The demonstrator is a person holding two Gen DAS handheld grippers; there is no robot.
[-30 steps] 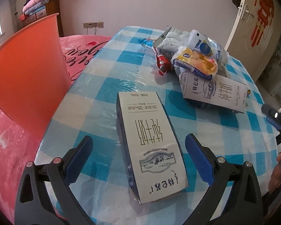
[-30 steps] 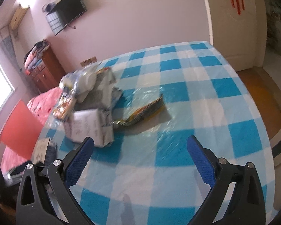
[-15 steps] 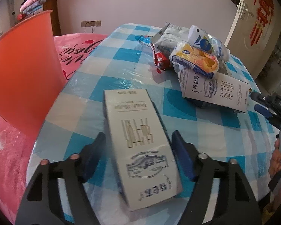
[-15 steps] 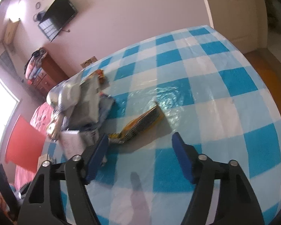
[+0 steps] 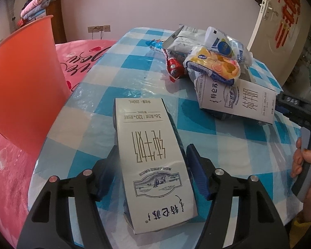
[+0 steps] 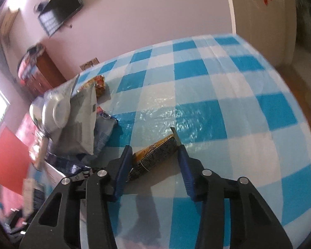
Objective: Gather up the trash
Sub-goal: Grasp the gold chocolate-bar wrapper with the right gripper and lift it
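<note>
Two grippers work at a table [image 5: 134, 62] with a blue and white checked cloth, each one around a piece of trash.

On the far left stands a big orange bin [image 5: 20, 78], next to the table edge. The left gripper [image 5: 151, 166] has its blue fingers pressed on both sides of a white milk carton [image 5: 153, 157] that lies flat near the table edge. Behind it to the right sits a pile of trash: a red wrapper [image 5: 173, 67], a yellow snack bag [image 5: 215, 66] and a second milk carton [image 5: 238, 101]. The right gripper [image 6: 154, 161] has its fingers a little apart around a flat yellow and black wrapper [image 6: 153, 155]; the left finger touches it, and I cannot tell if the right one does.
</note>
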